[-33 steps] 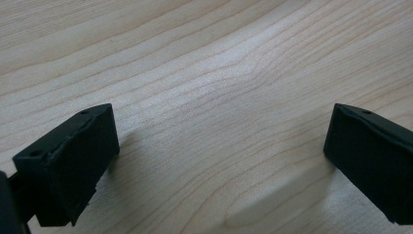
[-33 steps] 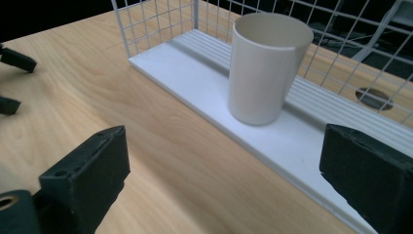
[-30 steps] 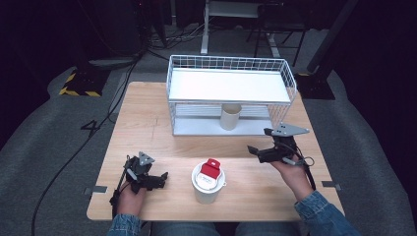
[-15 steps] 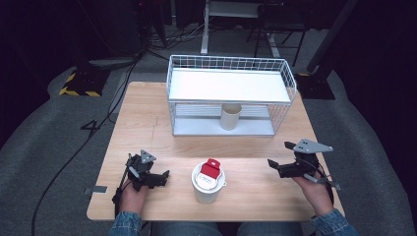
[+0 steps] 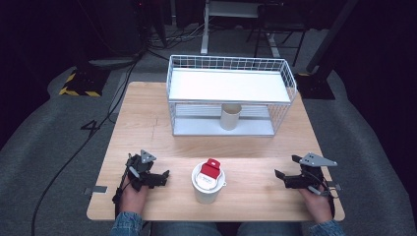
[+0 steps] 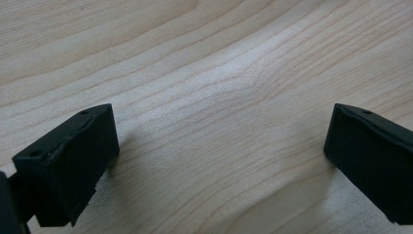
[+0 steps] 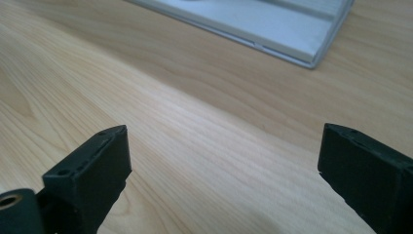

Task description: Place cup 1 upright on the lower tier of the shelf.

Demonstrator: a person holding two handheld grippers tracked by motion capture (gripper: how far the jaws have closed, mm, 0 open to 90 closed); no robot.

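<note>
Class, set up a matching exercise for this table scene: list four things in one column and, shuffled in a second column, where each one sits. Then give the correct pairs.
Things
1. white lidded cup with a red tag
2. beige cylindrical cup
3. left gripper
4. right gripper

Places
A. on the lower shelf inside the white wire rack
B. near the front right corner of the wooden table, jaws open
C. at the front middle of the table, between both grippers
D. near the front left of the table, jaws open

Pairs: 1-C, 2-A, 3-D, 4-B
</note>
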